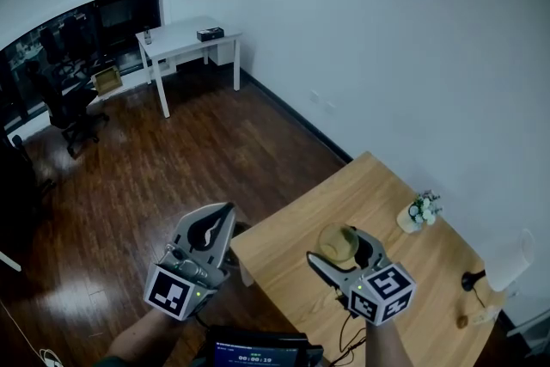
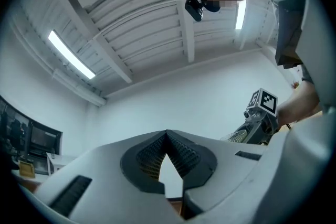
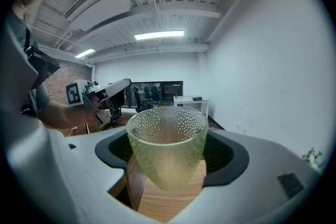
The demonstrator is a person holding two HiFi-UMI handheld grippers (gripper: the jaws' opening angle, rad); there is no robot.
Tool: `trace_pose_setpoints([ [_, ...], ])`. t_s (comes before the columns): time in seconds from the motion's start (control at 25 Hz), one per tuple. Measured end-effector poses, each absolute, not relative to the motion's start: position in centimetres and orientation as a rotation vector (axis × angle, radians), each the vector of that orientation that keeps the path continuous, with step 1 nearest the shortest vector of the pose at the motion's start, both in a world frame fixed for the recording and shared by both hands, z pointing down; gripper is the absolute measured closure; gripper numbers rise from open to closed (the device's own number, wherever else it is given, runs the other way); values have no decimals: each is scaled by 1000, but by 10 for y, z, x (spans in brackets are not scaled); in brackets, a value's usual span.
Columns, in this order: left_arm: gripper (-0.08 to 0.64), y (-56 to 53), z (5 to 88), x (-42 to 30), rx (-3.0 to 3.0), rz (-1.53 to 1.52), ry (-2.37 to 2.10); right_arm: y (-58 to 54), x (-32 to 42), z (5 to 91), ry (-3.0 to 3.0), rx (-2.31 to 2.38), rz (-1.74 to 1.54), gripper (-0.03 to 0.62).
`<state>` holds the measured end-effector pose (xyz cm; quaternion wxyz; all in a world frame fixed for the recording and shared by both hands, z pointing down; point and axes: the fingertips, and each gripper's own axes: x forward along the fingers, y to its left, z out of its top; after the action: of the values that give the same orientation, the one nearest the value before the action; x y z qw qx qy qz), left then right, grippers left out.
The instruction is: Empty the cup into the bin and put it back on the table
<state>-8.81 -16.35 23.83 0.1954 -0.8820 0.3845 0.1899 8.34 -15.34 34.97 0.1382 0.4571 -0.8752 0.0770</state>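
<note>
A yellow-green dimpled glass cup (image 1: 337, 241) is held upright in my right gripper (image 1: 339, 250), above the near left corner of the wooden table (image 1: 378, 185). In the right gripper view the cup (image 3: 167, 139) fills the space between the jaws of the right gripper (image 3: 167, 157), which is shut on it; I see nothing inside it. My left gripper (image 1: 223, 217) hangs left of the table over the dark floor. Its pads meet at the tips with nothing between them (image 2: 167, 136). From the left gripper view the right gripper (image 2: 258, 122) and cup (image 2: 237, 136) show at the right. No bin is in view.
A small white pot of flowers (image 1: 418, 211) stands near the table's far edge, a white lamp (image 1: 507, 260) at its right end. Across the dark wood floor (image 1: 172, 159) are a white desk (image 1: 185, 39) and a black chair (image 1: 73, 112). A white wall runs behind the table.
</note>
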Motion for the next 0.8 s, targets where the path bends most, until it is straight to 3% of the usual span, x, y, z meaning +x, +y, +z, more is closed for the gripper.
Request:
trace_pose_setpoints([
  [0.8,569,-181,231,-168,-2336,608,1060,-205,-3,350,-2566,1243,191,201],
])
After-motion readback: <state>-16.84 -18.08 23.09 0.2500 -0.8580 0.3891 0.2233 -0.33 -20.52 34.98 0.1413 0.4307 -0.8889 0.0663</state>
